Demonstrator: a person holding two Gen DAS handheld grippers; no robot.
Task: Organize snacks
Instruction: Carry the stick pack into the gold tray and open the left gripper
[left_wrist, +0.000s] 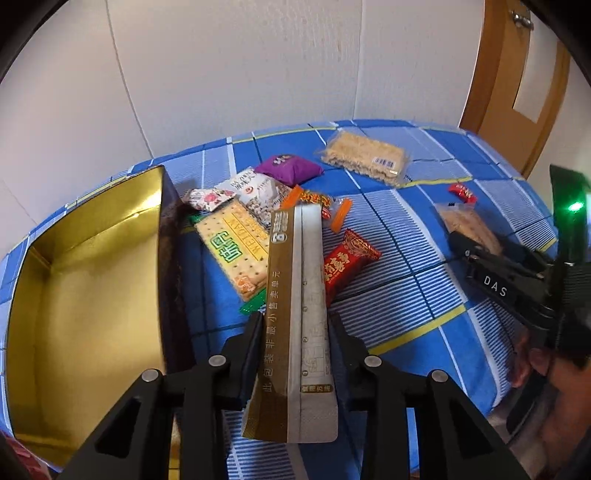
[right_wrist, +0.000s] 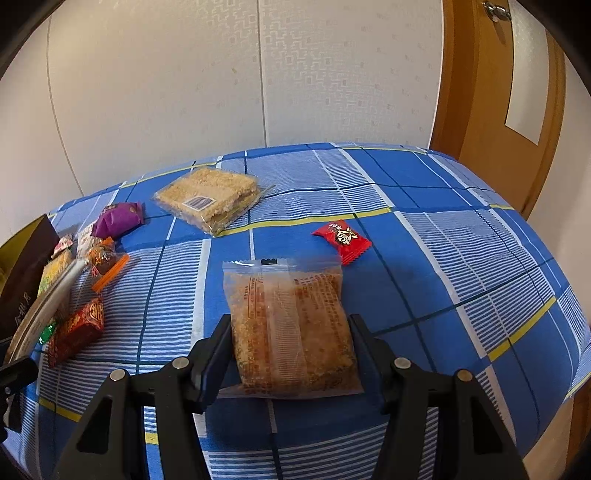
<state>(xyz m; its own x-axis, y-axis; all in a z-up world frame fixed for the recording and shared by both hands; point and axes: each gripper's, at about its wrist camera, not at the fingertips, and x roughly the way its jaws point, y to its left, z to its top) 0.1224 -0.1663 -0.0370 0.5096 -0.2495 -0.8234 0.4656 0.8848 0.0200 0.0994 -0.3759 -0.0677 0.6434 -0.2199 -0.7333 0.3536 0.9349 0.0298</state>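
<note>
My left gripper (left_wrist: 295, 325) is shut on a long brown-and-silver sachet (left_wrist: 297, 295) and holds it above the bed, just right of an open gold-lined box (left_wrist: 92, 266). My right gripper (right_wrist: 291, 328) is shut on a clear pack of brown crumbly cake (right_wrist: 288, 325) over the blue checked sheet; it also shows in the left wrist view (left_wrist: 491, 269). Loose snacks lie beside the box: a cracker pack (left_wrist: 236, 247), a red packet (left_wrist: 347, 262), a purple packet (left_wrist: 288, 170), an orange-ended candy (left_wrist: 321, 203) and a nut bag (left_wrist: 258, 192).
A large clear pack of rice cakes (right_wrist: 210, 197) lies at the far side of the bed. A small red candy (right_wrist: 341, 240) lies right of centre. The wall stands behind the bed and a wooden door (right_wrist: 498, 92) at the right.
</note>
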